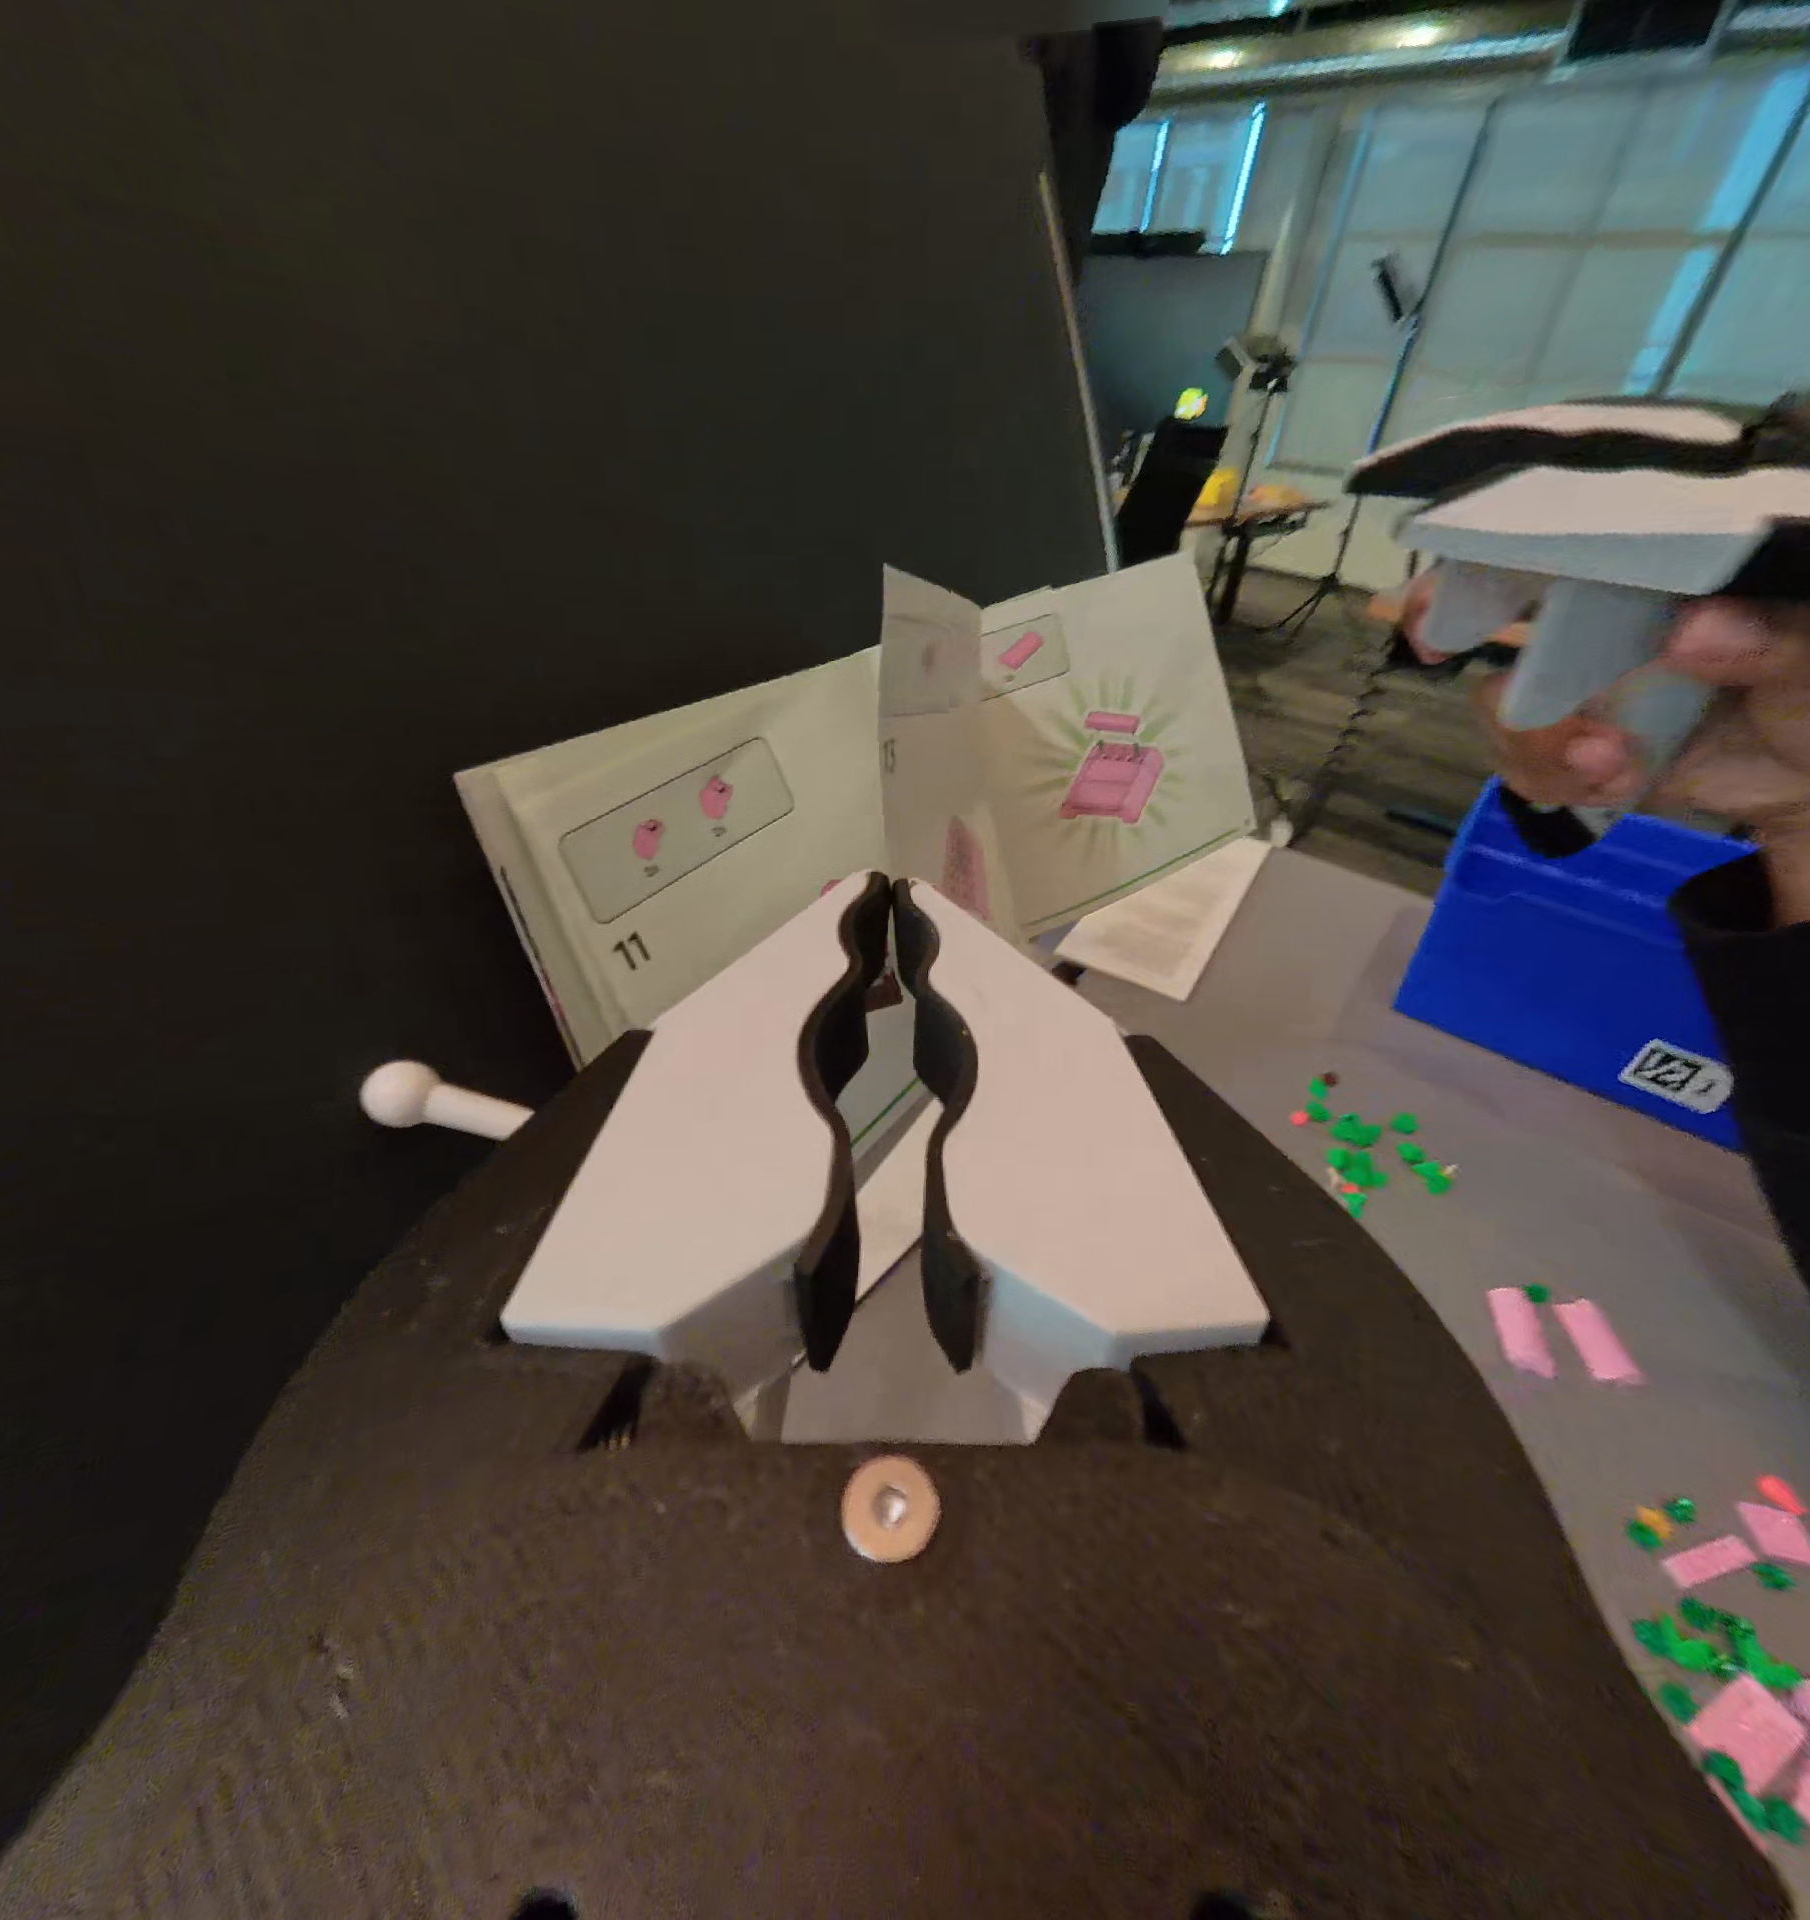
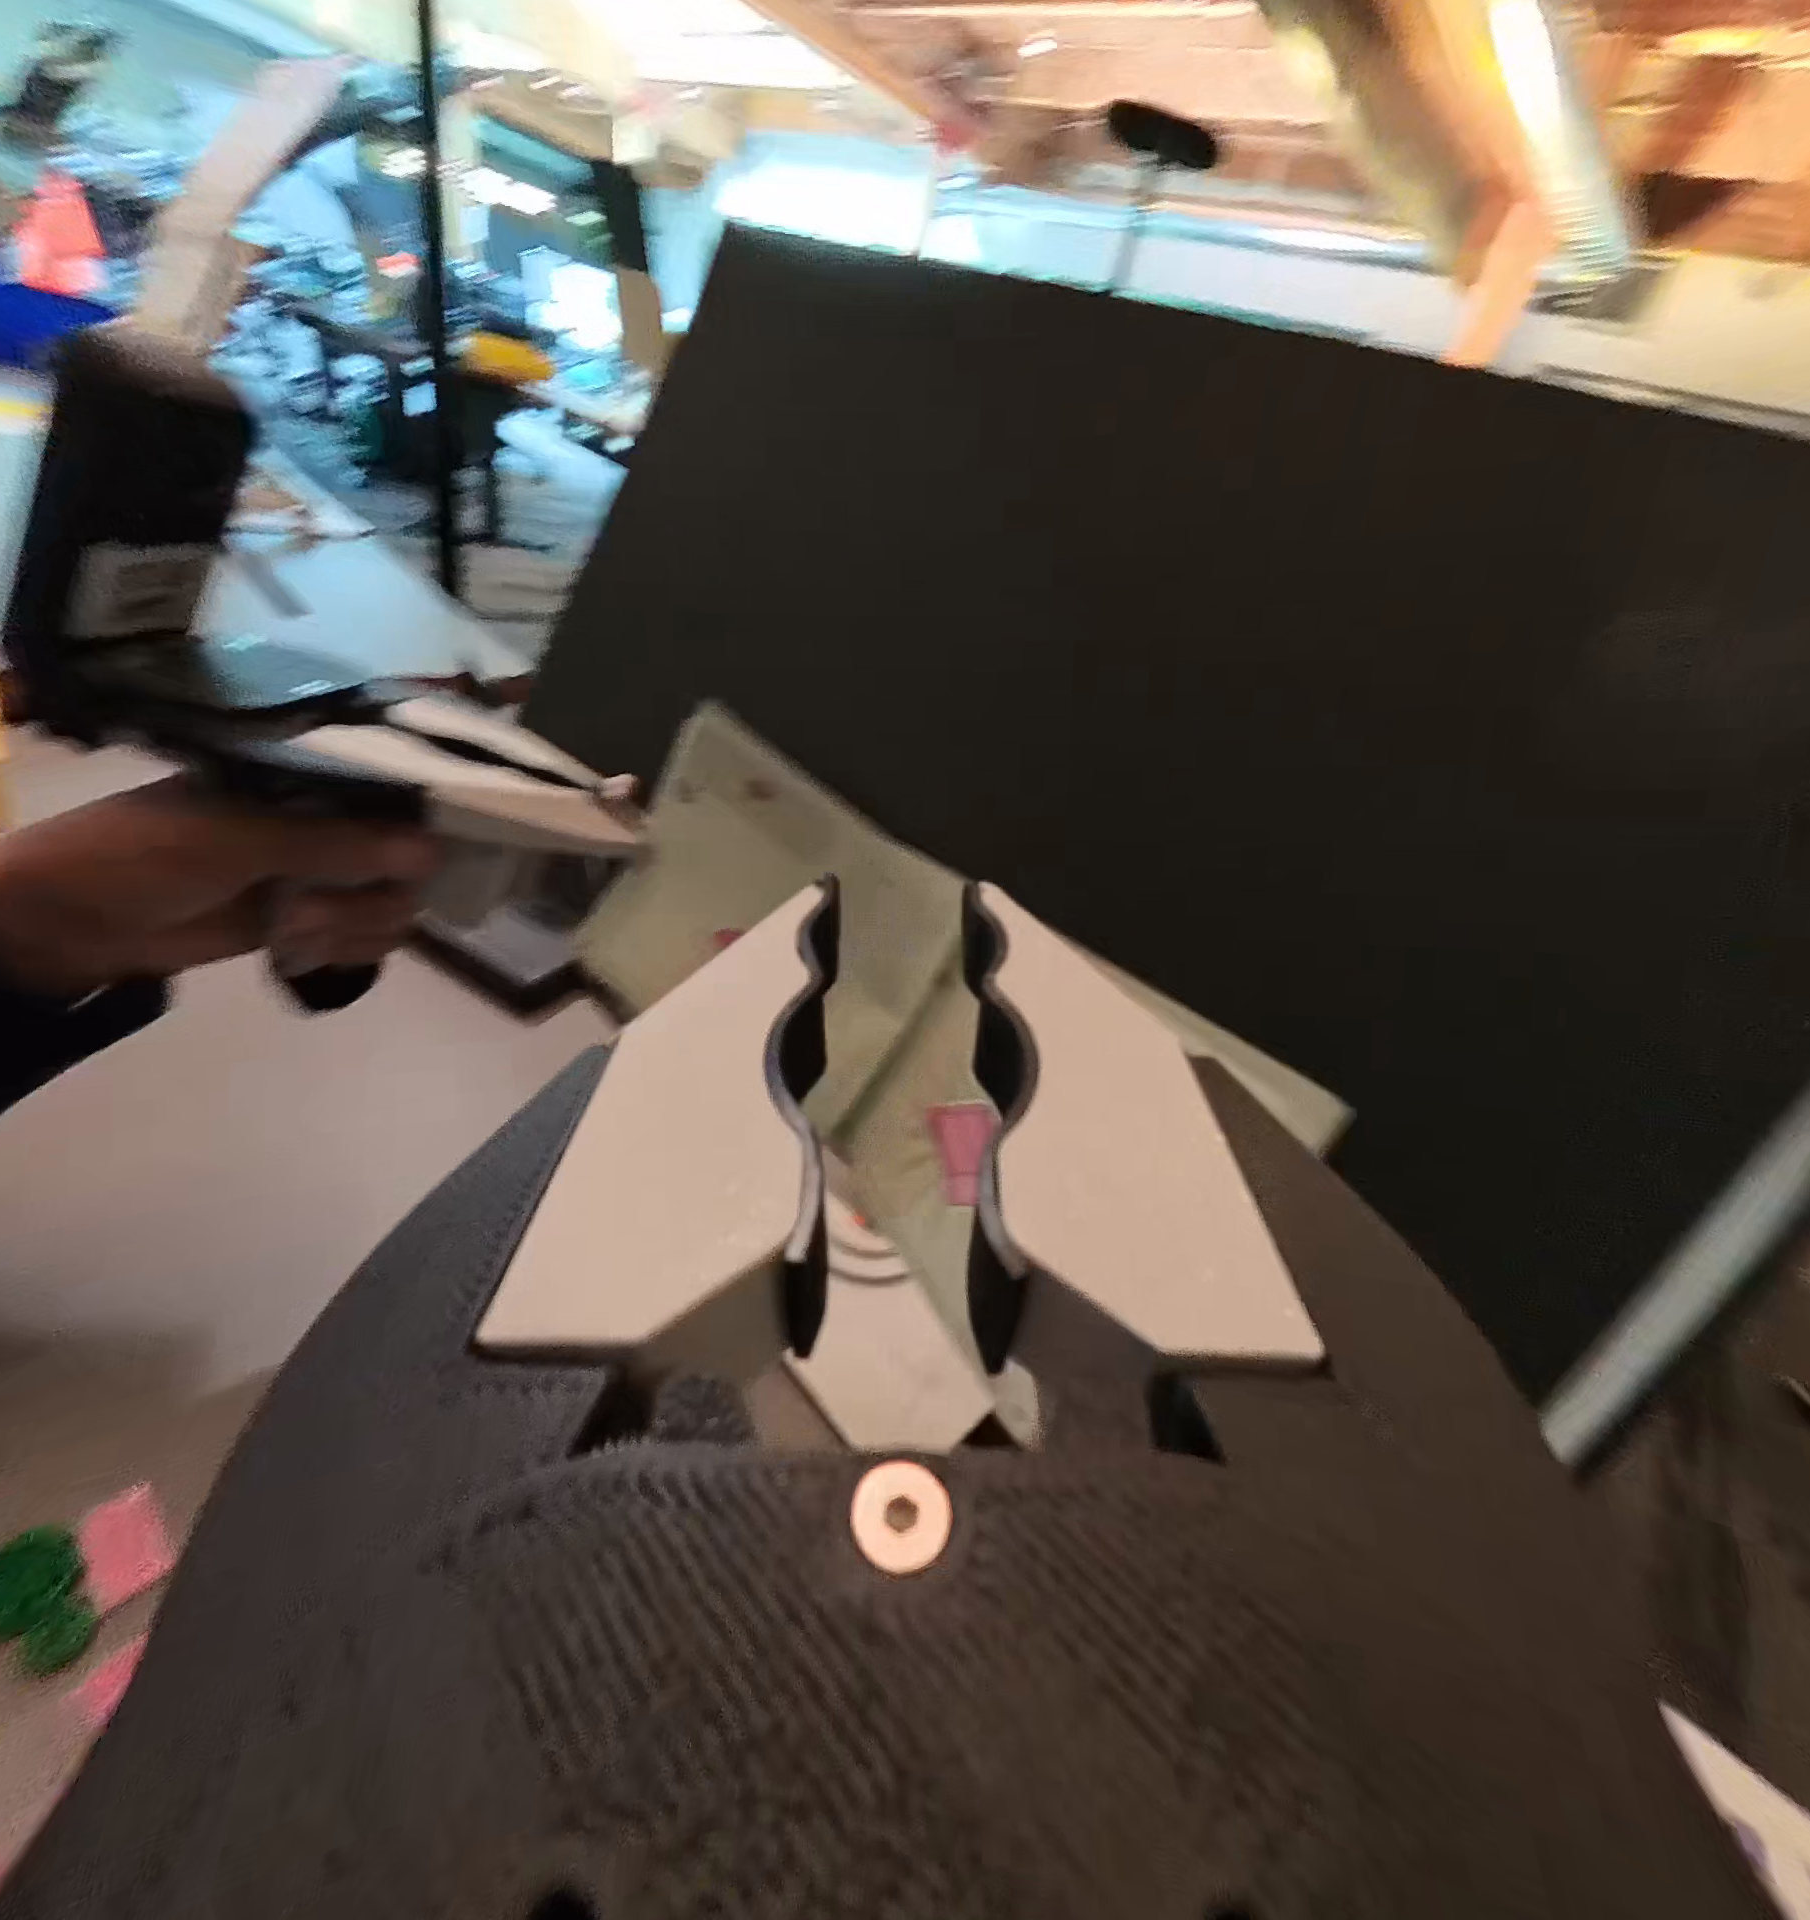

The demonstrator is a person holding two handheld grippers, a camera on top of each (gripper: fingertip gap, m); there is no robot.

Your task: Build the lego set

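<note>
My left gripper (image 1: 893, 885) has its tips pinched together, apparently on a page edge of the instruction booklet (image 1: 672, 831) propped just ahead against the dark board (image 1: 361, 416). My right gripper (image 2: 901, 904) is parted, empty, with the same booklet beyond its tips. Thin paper, light and floppy, likely to tear or slip, so I'd grip near the outer edge. The pink and green lego pieces (image 1: 1732, 1683) lie loose on the table (image 1: 1296, 997), down to the left gripper's right.
</note>
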